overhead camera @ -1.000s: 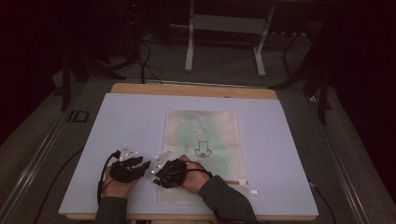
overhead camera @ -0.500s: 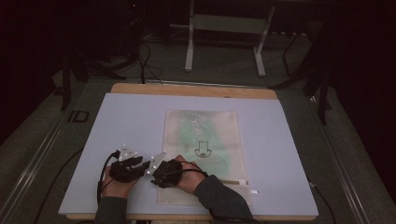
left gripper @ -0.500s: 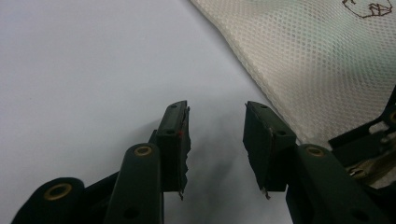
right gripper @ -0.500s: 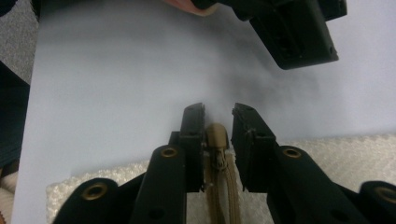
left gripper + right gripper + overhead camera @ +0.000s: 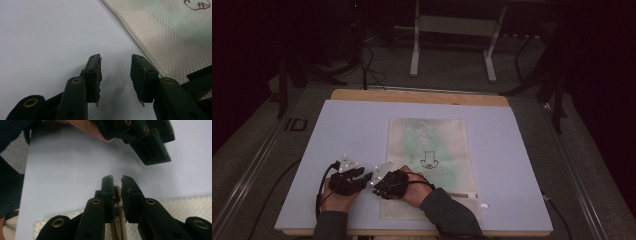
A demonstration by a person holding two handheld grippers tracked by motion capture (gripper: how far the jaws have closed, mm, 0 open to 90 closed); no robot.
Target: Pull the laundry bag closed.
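1. A flat, pale mesh bag (image 5: 429, 160) lies lengthwise on the white table top (image 5: 337, 130), right of the middle, with a small black arrow print (image 5: 428, 161) on its face and a greenish tint showing through the mesh
2. Both hands sit at the near edge of the table, close together, by the bag's near left corner
3. The right gripper (image 5: 117, 185) has its jaws nearly together, pinched on a tan zipper pull (image 5: 117, 192) at the edge of the bag (image 5: 175, 205); the tan zipper line runs back from the pull between the jaw arms
4. The left gripper (image 5: 115, 72) hovers low over bare table just beside the bag's edge (image 5: 170, 35), jaws apart with nothing between them
5. In the right gripper view the left gripper (image 5: 150, 147) shows at the top, near the pinched pull but apart from it
6. In the high view the left gripper (image 5: 364, 176) points toward the right gripper (image 5: 373, 185), the two almost touching
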